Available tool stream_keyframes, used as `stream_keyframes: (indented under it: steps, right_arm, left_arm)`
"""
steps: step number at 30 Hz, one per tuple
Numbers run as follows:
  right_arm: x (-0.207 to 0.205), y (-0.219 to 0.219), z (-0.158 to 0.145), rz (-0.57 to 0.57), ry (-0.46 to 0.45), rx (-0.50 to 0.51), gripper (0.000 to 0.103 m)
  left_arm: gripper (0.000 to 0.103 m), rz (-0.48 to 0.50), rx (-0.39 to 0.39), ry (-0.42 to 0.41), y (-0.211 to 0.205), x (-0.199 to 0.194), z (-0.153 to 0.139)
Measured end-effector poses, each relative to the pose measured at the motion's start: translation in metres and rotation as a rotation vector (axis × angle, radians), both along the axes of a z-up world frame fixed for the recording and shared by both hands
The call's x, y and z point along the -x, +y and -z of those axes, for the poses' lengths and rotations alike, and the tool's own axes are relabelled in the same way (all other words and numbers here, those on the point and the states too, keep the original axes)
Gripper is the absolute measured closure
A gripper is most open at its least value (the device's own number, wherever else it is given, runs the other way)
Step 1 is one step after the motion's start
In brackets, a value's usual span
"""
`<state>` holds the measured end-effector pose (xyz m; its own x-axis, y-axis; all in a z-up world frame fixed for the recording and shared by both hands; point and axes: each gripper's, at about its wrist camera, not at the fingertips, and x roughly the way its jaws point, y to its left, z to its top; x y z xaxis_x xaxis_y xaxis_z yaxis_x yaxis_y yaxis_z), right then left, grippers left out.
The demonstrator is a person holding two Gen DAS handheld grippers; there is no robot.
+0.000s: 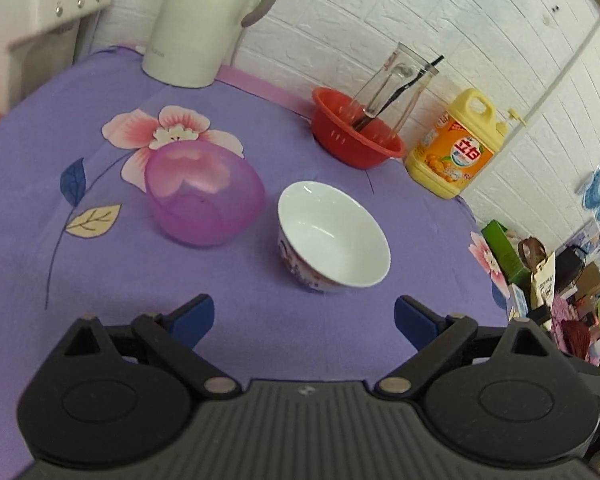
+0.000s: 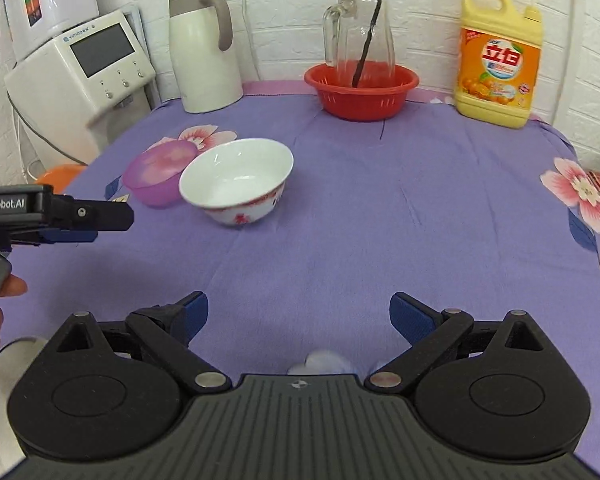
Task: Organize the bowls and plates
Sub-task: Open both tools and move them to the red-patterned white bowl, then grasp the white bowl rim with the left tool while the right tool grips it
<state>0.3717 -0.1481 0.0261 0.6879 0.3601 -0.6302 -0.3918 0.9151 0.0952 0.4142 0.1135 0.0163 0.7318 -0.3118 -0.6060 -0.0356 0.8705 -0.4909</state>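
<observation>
A white ceramic bowl (image 1: 334, 238) with a patterned outside stands upright on the purple cloth, and shows in the right wrist view (image 2: 238, 180) too. A translucent purple plastic bowl (image 1: 204, 192) stands just left of it, also in the right wrist view (image 2: 156, 172). My left gripper (image 1: 304, 318) is open and empty, a short way in front of the white bowl; it shows from the side in the right wrist view (image 2: 88, 220). My right gripper (image 2: 299, 314) is open and empty, farther back over bare cloth.
A red colander (image 2: 360, 90) holding a glass jug (image 2: 360, 28) stands at the back. A yellow detergent bottle (image 2: 500, 56) is at its right, a white kettle (image 2: 206, 48) and a white appliance (image 2: 88, 76) at the left. A pale round object (image 2: 4, 392) sits bottom left.
</observation>
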Motion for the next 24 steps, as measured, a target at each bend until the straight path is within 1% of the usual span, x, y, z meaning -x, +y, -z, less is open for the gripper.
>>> stream_keyframes:
  steps: [4,8,11,15,18,21,24]
  right_arm:
    - [-0.035,0.010,-0.008,0.008,-0.018,0.011,0.000]
    - [-0.070,0.019,-0.011,0.025,-0.025,0.017,0.000]
    - [-0.092,0.029,-0.004,0.031,-0.019,0.050,0.000]
    - [-0.114,0.042,0.010,0.013,-0.009,0.094,0.000]
    - [-0.124,0.051,0.018,0.002,-0.011,0.111,0.000]
    - [-0.131,0.059,0.024,-0.017,0.004,0.098,0.000]
    - [-0.135,0.068,0.027,-0.031,-0.003,0.114,0.000]
  left_arm:
    - [0.007,-0.048,0.033,0.036,-0.004,-0.036,0.000]
    - [0.007,-0.104,0.071,0.082,-0.005,-0.059,0.013]
    - [0.008,-0.135,0.116,0.118,-0.005,-0.069,0.025]
    - [0.008,-0.174,0.170,0.123,-0.004,-0.081,0.030]
    - [0.008,-0.172,0.171,0.114,-0.008,-0.088,0.033]
    - [0.008,-0.158,0.190,0.126,-0.011,-0.093,0.039]
    - [0.008,-0.142,0.167,0.103,-0.013,-0.095,0.039]
